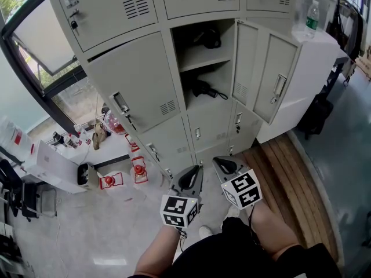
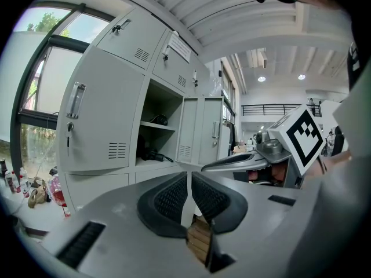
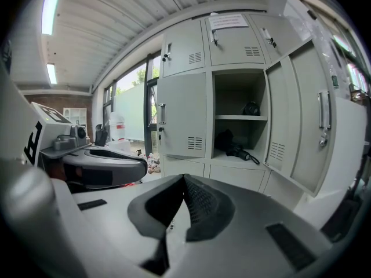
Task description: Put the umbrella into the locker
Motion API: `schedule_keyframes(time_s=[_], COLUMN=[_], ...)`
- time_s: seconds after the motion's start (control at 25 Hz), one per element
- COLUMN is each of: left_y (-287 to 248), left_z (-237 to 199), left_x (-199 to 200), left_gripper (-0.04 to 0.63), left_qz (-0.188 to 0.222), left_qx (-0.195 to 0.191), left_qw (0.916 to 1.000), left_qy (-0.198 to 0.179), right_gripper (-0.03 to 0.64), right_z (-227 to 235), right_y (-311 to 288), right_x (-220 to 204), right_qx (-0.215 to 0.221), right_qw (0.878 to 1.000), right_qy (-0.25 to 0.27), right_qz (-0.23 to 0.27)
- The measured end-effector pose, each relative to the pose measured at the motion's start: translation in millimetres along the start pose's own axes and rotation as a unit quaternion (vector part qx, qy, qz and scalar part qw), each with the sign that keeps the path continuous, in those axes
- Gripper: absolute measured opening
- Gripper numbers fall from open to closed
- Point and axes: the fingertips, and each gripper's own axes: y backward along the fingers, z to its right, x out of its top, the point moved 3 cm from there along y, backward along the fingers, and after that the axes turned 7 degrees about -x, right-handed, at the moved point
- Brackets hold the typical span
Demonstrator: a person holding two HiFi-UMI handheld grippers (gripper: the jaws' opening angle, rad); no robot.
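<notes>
Grey lockers (image 1: 133,80) fill the top of the head view. One compartment (image 1: 200,59) stands open at upper centre, and its doors (image 1: 272,77) swing out to the right, their edges jutting into the room. A black folded umbrella (image 1: 204,90) lies on the lower shelf, with a dark object (image 1: 208,38) on the shelf above. Pale floor (image 1: 116,230) spreads at lower left, and red clutter (image 1: 138,169) sits by the locker base. At bottom centre, the left gripper (image 1: 199,167) and right gripper (image 1: 217,160) point at the lockers. Both have their jaws pressed together on nothing, apart from the umbrella.
</notes>
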Motion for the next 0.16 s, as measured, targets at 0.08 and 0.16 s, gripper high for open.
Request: schedule_keyframes(time_s=[0.08, 0.16], left_y=[0.5, 0.9], left_z=[1.3, 2.7], left_x=[0.0, -0.2], left_gripper=[0.034, 0.034], left_qz=[0.000, 0.001], left_qx=[0.000, -0.001], left_qw=[1.0000, 1.0000], left_qy=[0.000, -0.001], right_gripper=[0.054, 0.054], right_z=[-1.2, -2.1], right_y=[1.0, 2.3], right_x=[-0.8, -1.7], right_qx=[0.001, 0.001], right_qw=[1.000, 1.000], right_qy=[0.001, 0.001], right_qz=[0.000, -0.001])
